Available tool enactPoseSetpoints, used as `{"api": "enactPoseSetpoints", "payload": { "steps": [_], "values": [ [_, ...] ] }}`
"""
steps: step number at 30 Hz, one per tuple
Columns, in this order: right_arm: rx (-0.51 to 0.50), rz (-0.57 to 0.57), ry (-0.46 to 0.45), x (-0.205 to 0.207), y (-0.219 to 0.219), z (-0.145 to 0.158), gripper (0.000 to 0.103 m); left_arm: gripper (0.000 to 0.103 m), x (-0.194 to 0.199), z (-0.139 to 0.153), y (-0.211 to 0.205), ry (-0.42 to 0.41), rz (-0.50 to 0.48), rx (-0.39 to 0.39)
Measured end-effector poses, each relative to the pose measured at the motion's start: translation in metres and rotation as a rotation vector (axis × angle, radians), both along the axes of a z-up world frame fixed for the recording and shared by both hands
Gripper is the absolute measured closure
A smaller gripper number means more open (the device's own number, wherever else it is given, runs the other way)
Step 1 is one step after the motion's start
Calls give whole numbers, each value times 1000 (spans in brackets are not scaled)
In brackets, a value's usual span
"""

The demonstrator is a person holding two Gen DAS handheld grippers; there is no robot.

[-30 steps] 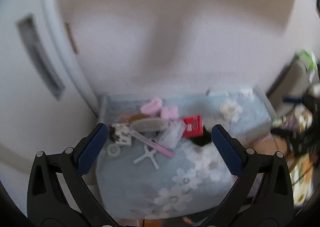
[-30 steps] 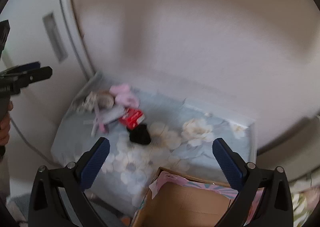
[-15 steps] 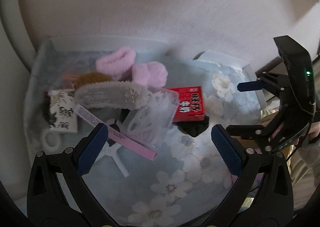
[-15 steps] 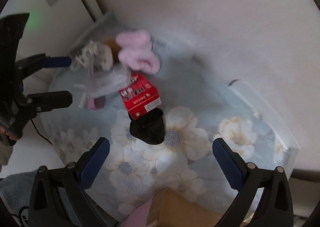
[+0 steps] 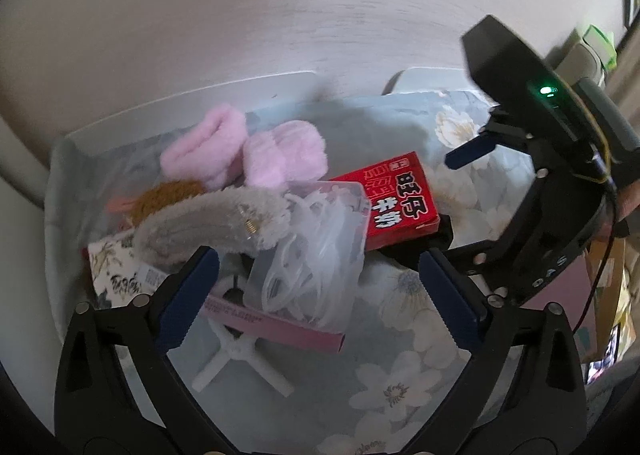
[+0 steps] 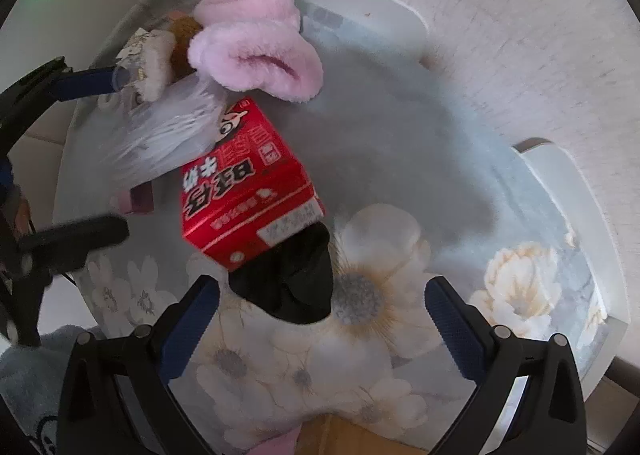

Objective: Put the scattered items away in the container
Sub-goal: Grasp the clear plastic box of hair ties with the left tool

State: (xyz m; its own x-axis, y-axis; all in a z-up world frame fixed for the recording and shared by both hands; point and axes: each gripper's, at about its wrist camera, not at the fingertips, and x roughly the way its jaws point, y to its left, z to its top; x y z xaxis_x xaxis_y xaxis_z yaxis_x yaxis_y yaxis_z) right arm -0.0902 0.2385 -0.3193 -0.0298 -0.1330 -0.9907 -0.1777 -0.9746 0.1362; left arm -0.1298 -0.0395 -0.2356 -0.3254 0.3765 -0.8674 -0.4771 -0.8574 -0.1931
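A pile of items lies on a floral cloth (image 5: 404,319). My left gripper (image 5: 318,291) is open and empty just above a clear plastic bag (image 5: 316,255), with a grey fluffy clip (image 5: 216,223), a pink strip (image 5: 276,325) and a white cross-shaped piece (image 5: 240,359) around it. My right gripper (image 6: 320,319) is open and empty over a black cloth (image 6: 294,283) that lies partly under a red box (image 6: 244,191). Pink fluffy pieces (image 6: 256,47) lie behind. The red box (image 5: 396,203) also shows in the left wrist view.
A cardboard box (image 6: 352,439) edge shows at the bottom of the right wrist view. A wall (image 5: 280,7) rises close behind the surface. A patterned packet (image 5: 116,267) and a brown fuzzy item (image 5: 168,195) lie at the pile's left.
Both grippers have moved in closer to the pile and lower. The items now fill much more of each view. Both stay open.
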Motion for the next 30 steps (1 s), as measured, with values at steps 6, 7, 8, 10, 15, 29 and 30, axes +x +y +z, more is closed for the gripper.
{"api": "enactPoseSetpoints", "payload": {
  "steps": [6, 7, 8, 10, 15, 29, 30],
  "values": [
    [6, -16, -13, 5, 0, -5, 3, 18, -7, -6, -1, -12, -4, 9],
    [2, -22, -18, 6, 1, -5, 4, 22, -9, -6, -3, -16, 2, 13],
    [-2, -29, -20, 8, 2, -5, 5, 25, -10, -6, -4, -23, 8, 21],
    [-14, -39, -19, 11, 4, -5, 8, 27, -12, -7, -7, -34, 17, 39],
    [-35, -47, -39, 20, 6, -7, 23, 42, -14, -15, -10, -67, 0, 41],
    [-42, -143, -41, 68, 24, 9, 77, 49, -6, -6, -22, -77, 2, 83],
    [-34, -145, -44, 72, 26, 11, 77, 49, -5, -4, -23, -78, 3, 85]
  ]
}}
